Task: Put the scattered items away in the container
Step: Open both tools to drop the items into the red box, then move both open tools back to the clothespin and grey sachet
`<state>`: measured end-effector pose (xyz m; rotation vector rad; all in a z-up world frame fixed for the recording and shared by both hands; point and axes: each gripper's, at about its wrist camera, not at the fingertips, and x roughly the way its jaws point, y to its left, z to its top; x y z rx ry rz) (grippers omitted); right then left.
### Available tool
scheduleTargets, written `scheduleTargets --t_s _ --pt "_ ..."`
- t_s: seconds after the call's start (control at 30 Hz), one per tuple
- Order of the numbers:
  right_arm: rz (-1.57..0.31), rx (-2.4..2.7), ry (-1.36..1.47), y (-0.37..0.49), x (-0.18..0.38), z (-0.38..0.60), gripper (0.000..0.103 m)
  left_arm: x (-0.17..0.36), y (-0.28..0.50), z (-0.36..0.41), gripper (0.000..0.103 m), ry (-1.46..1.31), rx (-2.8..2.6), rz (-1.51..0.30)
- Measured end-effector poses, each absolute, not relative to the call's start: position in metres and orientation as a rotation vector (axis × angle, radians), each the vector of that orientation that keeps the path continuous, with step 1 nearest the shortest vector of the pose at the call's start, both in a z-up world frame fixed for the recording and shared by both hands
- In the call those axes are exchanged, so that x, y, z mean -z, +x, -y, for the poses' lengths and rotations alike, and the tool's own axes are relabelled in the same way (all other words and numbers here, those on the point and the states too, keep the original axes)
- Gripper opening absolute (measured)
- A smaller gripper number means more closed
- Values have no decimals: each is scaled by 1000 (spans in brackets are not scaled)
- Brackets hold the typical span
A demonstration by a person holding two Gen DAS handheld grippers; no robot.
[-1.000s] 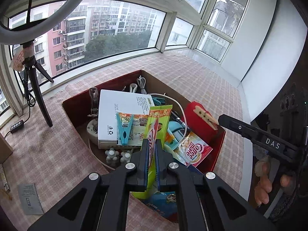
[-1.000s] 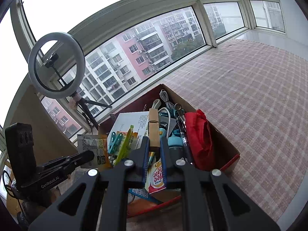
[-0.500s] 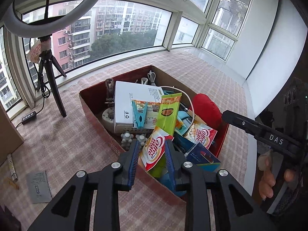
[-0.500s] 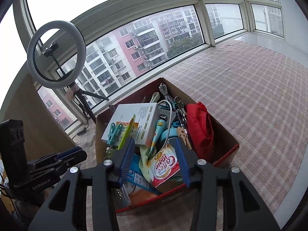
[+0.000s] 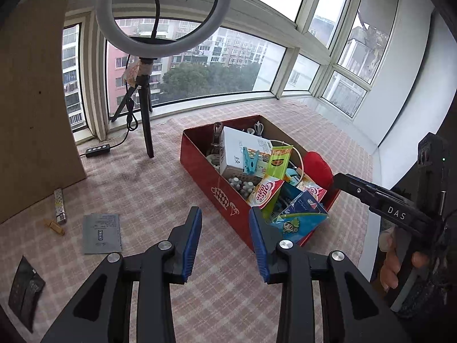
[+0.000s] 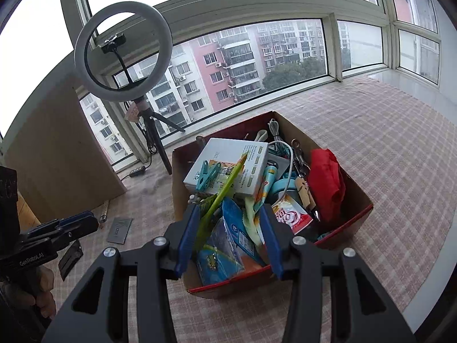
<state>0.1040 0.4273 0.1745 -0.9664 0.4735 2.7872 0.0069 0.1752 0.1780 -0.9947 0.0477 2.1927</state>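
A red cardboard box (image 5: 200, 154) stands on the checked cloth, full of items: a white carton (image 5: 237, 148), a blue peg (image 5: 250, 161), a green packet (image 5: 278, 161), Coffee-mate sachets (image 5: 264, 193), a blue tissue pack (image 5: 300, 218) and a red cloth (image 5: 317, 165). My left gripper (image 5: 225, 224) hovers in front of the box's near corner, its jaws opening with nothing between them. My right gripper (image 6: 228, 228) hangs open over the box's (image 6: 357, 197) near end, above the tissue pack (image 6: 225, 243). A wooden peg (image 6: 302, 190) lies inside beside the red cloth (image 6: 325, 183).
Loose on the cloth left of the box lie a grey card (image 5: 101, 233), a lighter (image 5: 60, 205), a small wooden peg (image 5: 54, 226) and a dark sachet (image 5: 25, 288). A ring light tripod (image 5: 145, 131) and a cardboard panel (image 5: 34, 114) stand behind them.
Both grippers opened and drew back from the box. The left let go of a Coffee-mate sachet and swung left; the right let go of the wooden peg, which now lies inside.
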Motion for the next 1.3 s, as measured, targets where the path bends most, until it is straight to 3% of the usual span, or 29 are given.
scheduleTargets --t_s 0.53,0.9,1.0,1.3 --pt "-284 -3012 -948 112 -212 -314 44 -219 64 -20 36 -911 -2549 70" --pt "-181 -3102 -905 117 -227 -266 44 -231 90 24 37 -852 -2691 113" --pt "-146 -3118 -889 118 -230 -254 52 -231 92 32 46 -844 -2714 116" --pt "-29 -3144 -876 109 -229 -220 58 -223 87 52 47 -881 -2757 133"
